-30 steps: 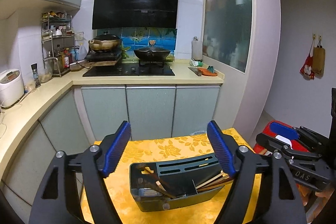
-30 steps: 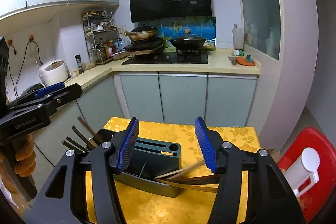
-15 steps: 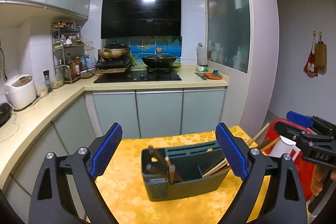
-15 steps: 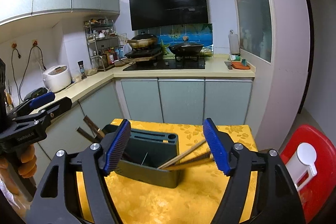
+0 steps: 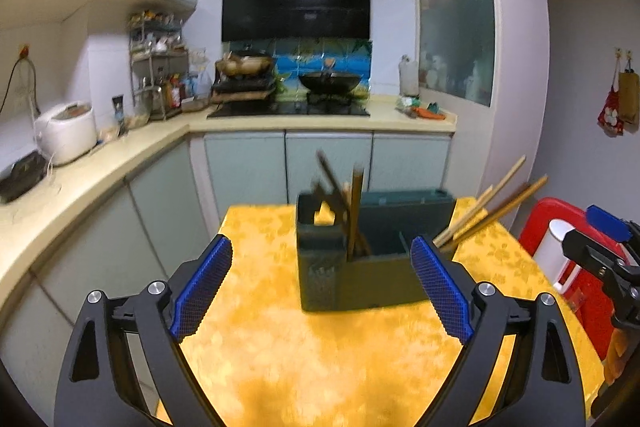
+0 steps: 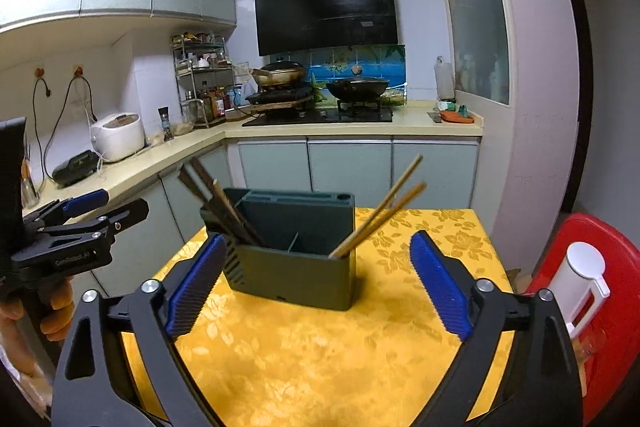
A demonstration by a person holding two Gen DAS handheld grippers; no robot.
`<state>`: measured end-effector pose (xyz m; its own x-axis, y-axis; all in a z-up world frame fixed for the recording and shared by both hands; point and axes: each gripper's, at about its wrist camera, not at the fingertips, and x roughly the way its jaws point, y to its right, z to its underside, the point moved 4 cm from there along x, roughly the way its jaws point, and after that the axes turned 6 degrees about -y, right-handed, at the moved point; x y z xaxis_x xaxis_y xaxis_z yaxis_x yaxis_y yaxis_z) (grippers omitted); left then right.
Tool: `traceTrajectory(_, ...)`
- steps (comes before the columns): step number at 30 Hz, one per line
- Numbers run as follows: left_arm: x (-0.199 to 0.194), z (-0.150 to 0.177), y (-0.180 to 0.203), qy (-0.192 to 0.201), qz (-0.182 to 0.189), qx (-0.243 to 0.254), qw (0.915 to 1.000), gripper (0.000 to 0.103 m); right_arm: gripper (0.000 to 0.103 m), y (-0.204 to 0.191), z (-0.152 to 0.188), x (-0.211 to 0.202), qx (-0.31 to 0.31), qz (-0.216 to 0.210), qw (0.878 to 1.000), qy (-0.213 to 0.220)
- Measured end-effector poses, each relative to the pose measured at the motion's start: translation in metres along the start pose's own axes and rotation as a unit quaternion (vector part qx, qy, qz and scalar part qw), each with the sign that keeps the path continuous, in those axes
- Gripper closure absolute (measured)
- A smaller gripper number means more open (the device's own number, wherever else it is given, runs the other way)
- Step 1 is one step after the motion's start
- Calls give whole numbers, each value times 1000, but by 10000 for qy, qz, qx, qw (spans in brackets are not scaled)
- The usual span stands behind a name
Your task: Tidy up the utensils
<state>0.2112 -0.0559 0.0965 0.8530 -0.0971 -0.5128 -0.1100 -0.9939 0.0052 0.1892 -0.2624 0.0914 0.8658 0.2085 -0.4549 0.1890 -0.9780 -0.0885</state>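
Two wrist views of the dark green plastic utensil holder [image 6: 294,267], which is standing upright on the yellow floral-clothed bench [image 6: 320,355]. I am holding the left claw [image 5: 320,291] and the right claw [image 6: 316,283] short of the holder; both are standing wide apart with nothing between the blue pads, and the right claw's jaws have just been opening, the left's slightly before it. The dark brown chopsticks [image 6: 218,205] are leaning out of the holder's left-hand compartment, and the pale bamboo chopsticks [image 6: 380,213] are leaning steeply out over its right-hand corner. I am judging the sorting close to done, so the risks are mostly ones of disturbance. The pale sticks are overhanging the rim; a claw finger brushing them on a pass is likely to lever them out onto the bench or the floor. The holder looks light and tall, so a sideways nudge from either pad may tip it, spilling both sets. The red plastic stool [image 6: 592,291] is standing just beside the bench on the right, where my right hand is working, and the left view is blurring, which is making my aim less certain.
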Motion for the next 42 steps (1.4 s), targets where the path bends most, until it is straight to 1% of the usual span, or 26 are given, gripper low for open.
traceTrajectory(5, -2, 33, -4, -117, -149, -5, 9998, 15, 7, -5, 19, -2, 18, 42, 10000, -30)
traceTrajectory(10, -8, 57, -8, -114, -334, -49, 9994, 13, 7, -13, 37, -4, -3, 166, 9998, -97)
traceTrajectory(15, -14, 73, -11, -80, -339, -79, 9994, 13, 7, -23, 54, -7, -120, 265, 9994, -192)
traceTrajectory(20, -23, 89, -14, -56, -317, -153, 9994, 12, 7, -29, 68, -10, -104, 264, 9992, -266)
traceTrajectory(27, -35, 106, -14, -54, -352, -153, 9992, 11, 7, -40, 86, -15, -132, 290, 9990, -320)
traceTrajectory(35, -52, 117, -17, 74, -434, -177, 9989, 11, 7, -53, 97, -30, -161, 372, 9991, -154)
traceTrajectory(40, -62, 117, -22, 201, -435, -304, 9984, 11, 7, -55, 97, -37, -152, 382, 9992, -3)
traceTrajectory(42, -64, 115, -22, 237, -444, -266, 9984, 11, 7, -56, 95, -40, -164, 391, 9991, 91)
